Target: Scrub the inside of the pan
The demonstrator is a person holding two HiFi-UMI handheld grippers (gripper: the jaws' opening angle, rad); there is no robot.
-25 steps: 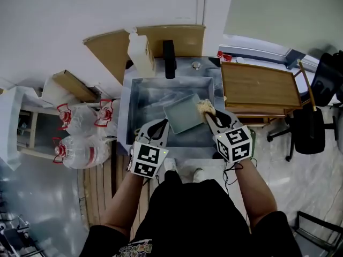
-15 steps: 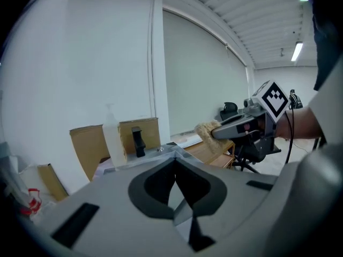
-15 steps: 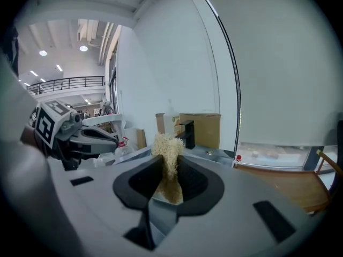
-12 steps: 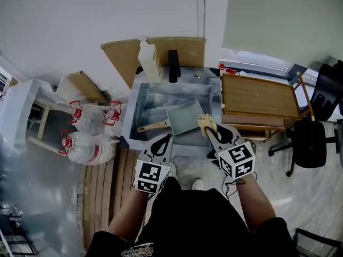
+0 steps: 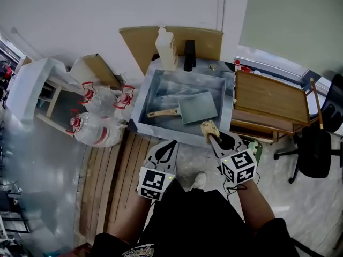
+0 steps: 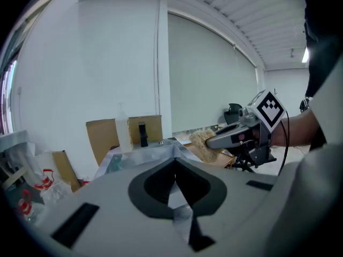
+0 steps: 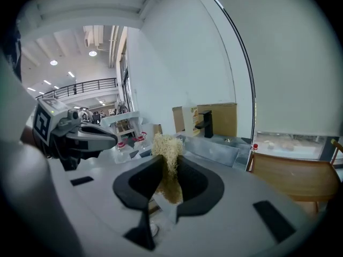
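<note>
Pan [image 5: 197, 107] lies in sink [image 5: 140, 108], unheld. Right claw [image 5: 212, 136] grasps scrub pad [image 5: 208, 127], short of sink. Left claw [image 5: 171, 143] clenched, empty. No scrubbing under way; whether scrubbing done or pending: cannot tell.

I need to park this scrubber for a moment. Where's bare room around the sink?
The wooden table right of the sink is bare. Inside the sink, bare steel shows behind the pan. Crowded: the back ledge with the bottle and faucet, and the floor to the left with water jugs.

Bright, even light; gripper views bulge at edges.
</note>
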